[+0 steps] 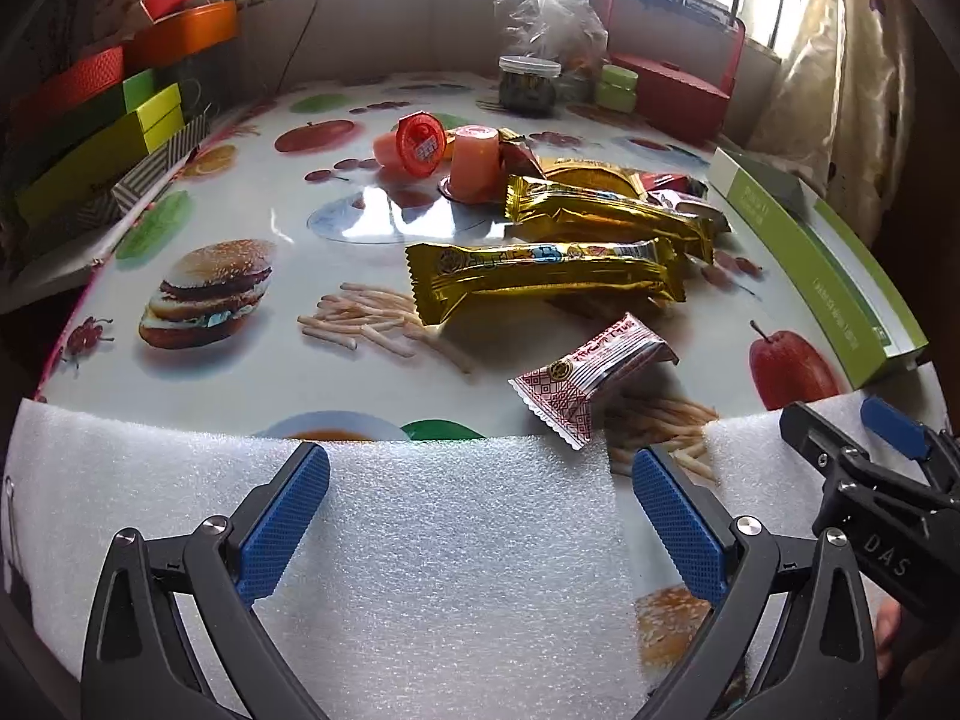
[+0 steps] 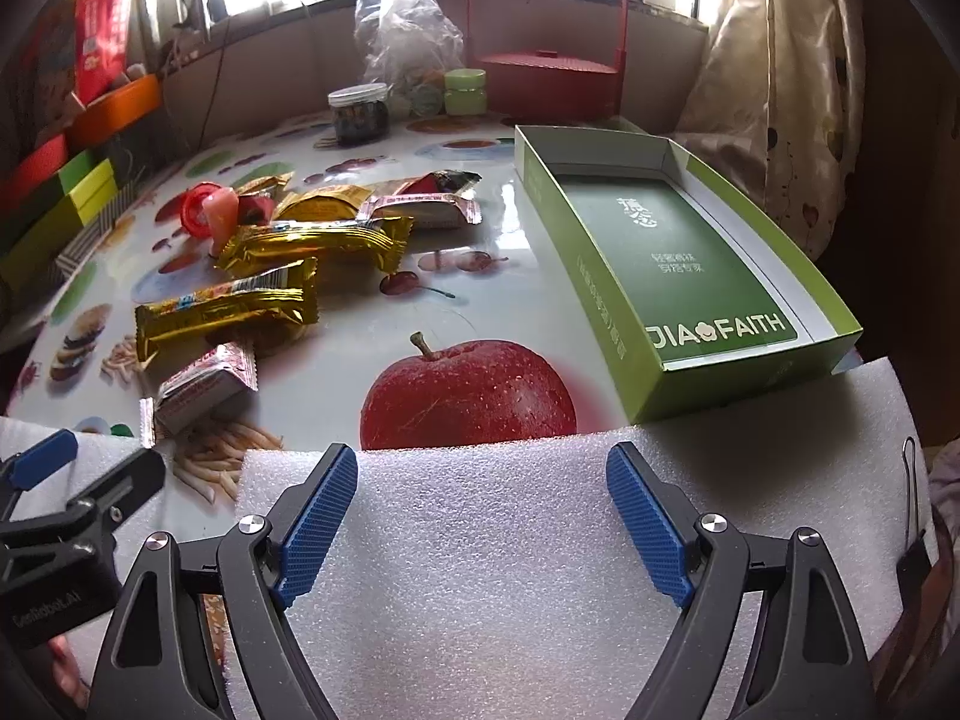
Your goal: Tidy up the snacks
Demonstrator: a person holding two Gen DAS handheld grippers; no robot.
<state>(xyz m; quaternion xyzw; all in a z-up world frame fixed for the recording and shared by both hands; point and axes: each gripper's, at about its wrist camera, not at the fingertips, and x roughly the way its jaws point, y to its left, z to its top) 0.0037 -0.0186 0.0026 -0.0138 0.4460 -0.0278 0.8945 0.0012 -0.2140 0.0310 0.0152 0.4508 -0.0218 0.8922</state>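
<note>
A pile of snacks lies mid-table: gold-wrapped bars, a small red-and-white packet nearest me, more packets behind, and two orange jelly cups. An open green box, empty, lies on the right. My left gripper is open and empty over the white foam pad at the near edge. My right gripper is open and empty over foam too, in front of the box. The right gripper also shows in the left wrist view.
The table has a fruit-and-food print cloth. At the back stand a lidded jar, a plastic bag, a green tub and a red basket. Stacked coloured boxes line the left side.
</note>
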